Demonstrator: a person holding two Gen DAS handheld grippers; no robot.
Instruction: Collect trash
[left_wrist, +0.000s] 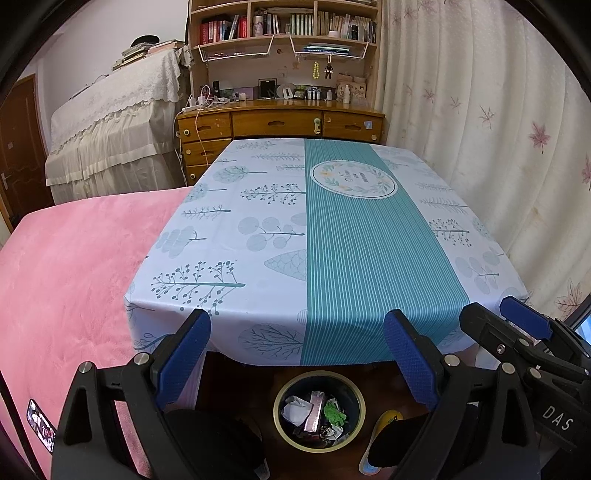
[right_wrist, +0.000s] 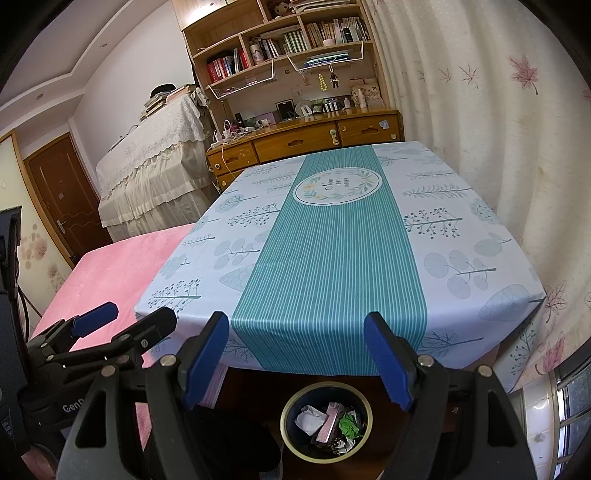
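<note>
- Holding both tools level in front of the table edge: my left gripper (left_wrist: 297, 354) has its blue pads spread wide with nothing between them, and my right gripper (right_wrist: 295, 356) stands just as wide apart and empty.
- In the left wrist view the right gripper (left_wrist: 517, 325) shows at the right edge, just beside mine, so the two hang close together, side by side.
- Below and just ahead of both tools, on the floor under the table's overhang, sits the trash bin (left_wrist: 319, 376), already holding the trash (left_wrist: 314, 410): a crumpled white paper (right_wrist: 310, 419), a pink wrapper (right_wrist: 330, 421) and a green scrap (right_wrist: 349, 424).
- I judge all of it light, soft and crushable; paper and film would give under the pads, so I'd pinch a raised fold or the wrapper's long edge rather than a flat face.
- The wrapper looks glossy, so probably slippery.
- Beyond the bin, the tablecloth (left_wrist: 332, 240) shows no loose litter that I can see, so I judge the collecting largely done.
</note>
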